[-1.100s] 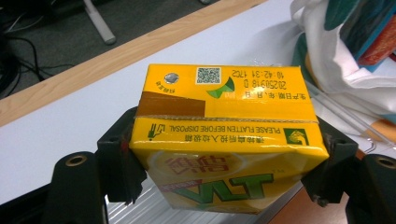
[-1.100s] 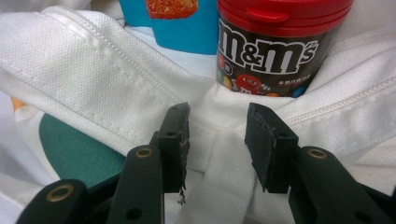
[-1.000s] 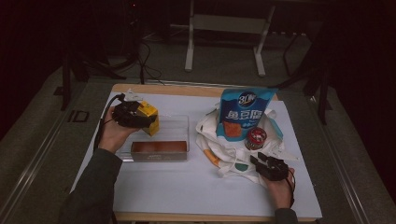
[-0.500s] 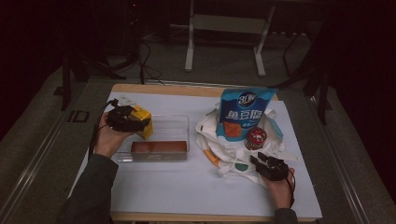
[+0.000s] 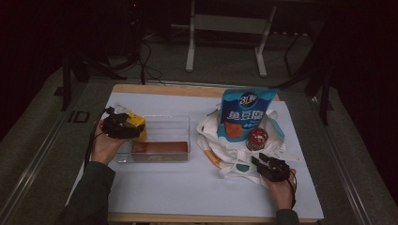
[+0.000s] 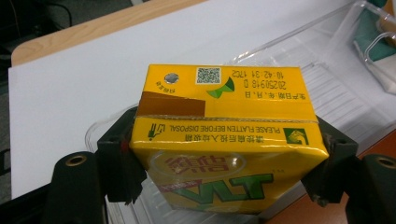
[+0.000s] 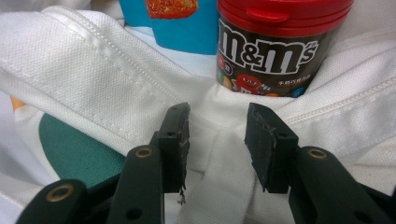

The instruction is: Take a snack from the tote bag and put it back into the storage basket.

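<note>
Upside-down print on yellow carton point(image 6: 224, 140)

Black two-jaw grippers point(image 5: 123, 127) point(image 5: 263, 165) with brass-ringed screw holes — trailing black cables, dark green sleeve point(image 5: 91, 192).

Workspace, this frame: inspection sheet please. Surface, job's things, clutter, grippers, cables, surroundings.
Surface: wooden table under a white sheet.
Job's things: yellow drink carton held over the clear tray's left end; brown box lies in the tray.
Clutter: white cloth bag with blue snack pouch and red-lidded candy jar.
Grippers: left gripper clamps the carton; right gripper open, jaws either side of a fold of the bag.
Cables: black lead trails from the left gripper.
Surroundings: dark floor, metal stand legs.
</note>
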The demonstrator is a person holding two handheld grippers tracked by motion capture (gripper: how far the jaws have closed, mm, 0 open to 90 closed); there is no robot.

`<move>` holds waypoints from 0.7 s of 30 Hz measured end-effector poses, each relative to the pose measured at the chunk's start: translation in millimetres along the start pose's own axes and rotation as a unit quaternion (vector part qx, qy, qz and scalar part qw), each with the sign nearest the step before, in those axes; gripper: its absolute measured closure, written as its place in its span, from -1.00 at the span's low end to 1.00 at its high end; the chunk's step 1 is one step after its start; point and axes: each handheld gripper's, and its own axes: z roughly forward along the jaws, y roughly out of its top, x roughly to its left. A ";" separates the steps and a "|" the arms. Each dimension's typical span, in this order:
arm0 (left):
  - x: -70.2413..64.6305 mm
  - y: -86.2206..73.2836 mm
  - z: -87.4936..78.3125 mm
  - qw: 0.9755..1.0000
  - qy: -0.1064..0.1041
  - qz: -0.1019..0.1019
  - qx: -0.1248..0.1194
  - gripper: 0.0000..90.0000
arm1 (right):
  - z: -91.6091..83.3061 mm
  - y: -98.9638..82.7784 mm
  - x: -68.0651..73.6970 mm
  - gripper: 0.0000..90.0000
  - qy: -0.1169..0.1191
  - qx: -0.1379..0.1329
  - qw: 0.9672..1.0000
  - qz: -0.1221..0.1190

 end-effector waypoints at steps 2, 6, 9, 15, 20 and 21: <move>1.0 -2.6 0.4 1.000 0.002 -0.003 0.000 -0.38 | 0.0 0.0 0.0 0.33 0.000 0.000 1.000 0.000; 2.9 -7.1 0.4 1.000 0.008 -0.006 0.001 -0.38 | 0.0 0.0 0.0 0.33 0.000 0.000 1.000 0.000; 3.7 -10.6 0.9 1.000 0.009 -0.006 0.004 -0.38 | 0.0 0.0 0.1 0.33 0.000 0.000 1.000 -0.001; 4.1 -16.9 2.7 1.000 0.016 -0.006 0.008 -0.38 | 0.0 0.0 0.0 0.33 0.000 0.000 1.000 0.000; 3.3 -21.9 -0.2 1.000 0.019 -0.007 0.005 -0.39 | 0.0 0.0 0.0 0.33 0.000 0.000 1.000 0.000; 2.8 -22.5 -0.8 1.000 0.020 -0.006 0.006 -0.39 | 0.0 0.0 0.0 0.33 0.000 0.000 1.000 0.000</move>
